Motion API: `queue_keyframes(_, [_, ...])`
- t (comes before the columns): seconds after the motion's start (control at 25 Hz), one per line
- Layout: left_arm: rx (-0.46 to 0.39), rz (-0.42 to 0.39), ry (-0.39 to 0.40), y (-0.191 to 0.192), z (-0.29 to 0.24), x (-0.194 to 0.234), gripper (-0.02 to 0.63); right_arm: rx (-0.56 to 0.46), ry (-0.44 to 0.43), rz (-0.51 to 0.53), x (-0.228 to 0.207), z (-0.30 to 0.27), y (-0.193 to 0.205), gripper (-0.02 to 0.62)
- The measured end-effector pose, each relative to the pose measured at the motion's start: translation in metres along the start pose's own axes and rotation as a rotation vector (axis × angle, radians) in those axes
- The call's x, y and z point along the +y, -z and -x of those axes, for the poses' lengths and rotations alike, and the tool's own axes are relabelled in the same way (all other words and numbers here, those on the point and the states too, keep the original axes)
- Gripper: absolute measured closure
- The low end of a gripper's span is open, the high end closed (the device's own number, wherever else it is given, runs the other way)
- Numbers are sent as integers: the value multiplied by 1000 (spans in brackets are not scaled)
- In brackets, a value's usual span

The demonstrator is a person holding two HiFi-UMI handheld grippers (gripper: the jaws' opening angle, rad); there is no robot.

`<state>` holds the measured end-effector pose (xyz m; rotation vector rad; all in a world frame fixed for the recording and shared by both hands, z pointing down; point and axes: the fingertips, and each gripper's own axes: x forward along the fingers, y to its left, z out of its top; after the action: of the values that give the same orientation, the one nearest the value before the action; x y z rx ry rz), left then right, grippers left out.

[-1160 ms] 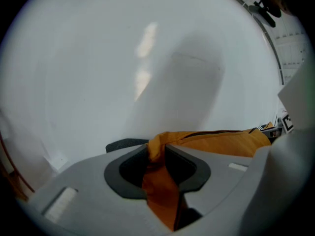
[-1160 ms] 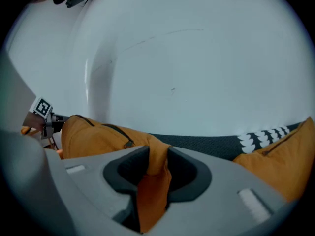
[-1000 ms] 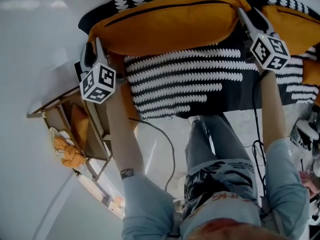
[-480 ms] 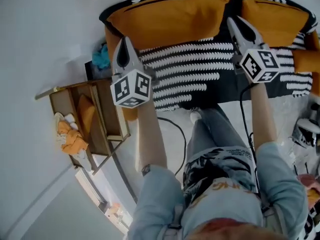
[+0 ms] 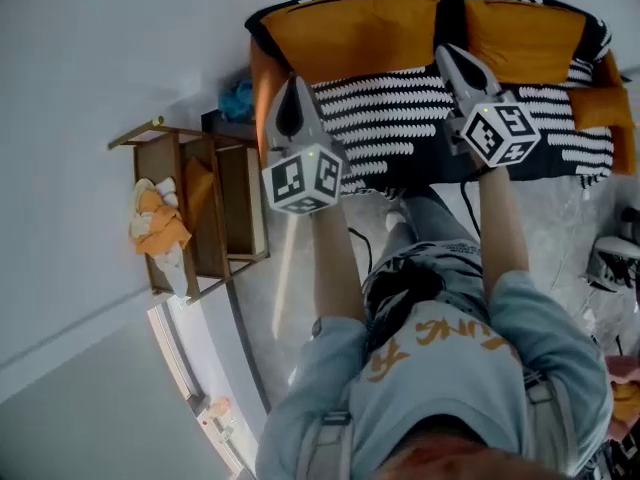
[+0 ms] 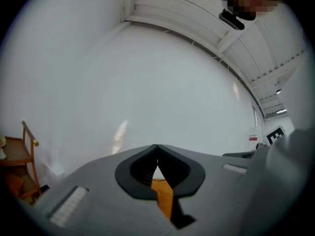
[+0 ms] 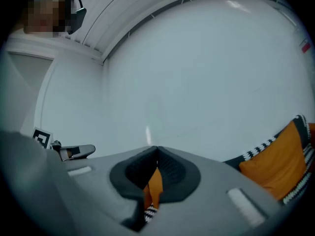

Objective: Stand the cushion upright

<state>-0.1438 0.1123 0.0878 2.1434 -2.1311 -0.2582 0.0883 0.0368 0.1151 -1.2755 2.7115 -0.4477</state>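
Head view: the orange cushion (image 5: 355,33) stands against the wall at the back of a black-and-white sofa (image 5: 400,118), with the left gripper (image 5: 294,93) and right gripper (image 5: 447,56) held clear of it. Left gripper view: jaws pressed together on nothing, with a wooden shelf (image 6: 22,156) at the left edge. Right gripper view: jaws have just closed empty, with a second cushion (image 7: 280,168) at right.

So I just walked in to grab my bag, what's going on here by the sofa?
A person stands before the sofa with tongs in each hand. The left tongs are shut and the right tongs have just been closing; both are empty. The left orange cushion and the right orange cushion appear to stand upright against the sofa's back, so the job looks done.
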Motion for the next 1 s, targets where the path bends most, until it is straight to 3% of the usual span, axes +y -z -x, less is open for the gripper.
queue_keyframes(0.2, [-4,-55,5,-29,42,-39,597,-26,-35,-18,44,40,-28,592])
queue_keyframes(0.48, [28,-113,-43,-26,58,-84,597,8,-28,203,75,60,-37,592])
queue_keyframes(0.68, [22,-137,-63,-28,58,-94,595,17,-23,268,73,74,-42,592])
queue_keyframes(1.0, [25,-127,-40,-22,48,-122,595,16,-5,268,44,80,-53,592])
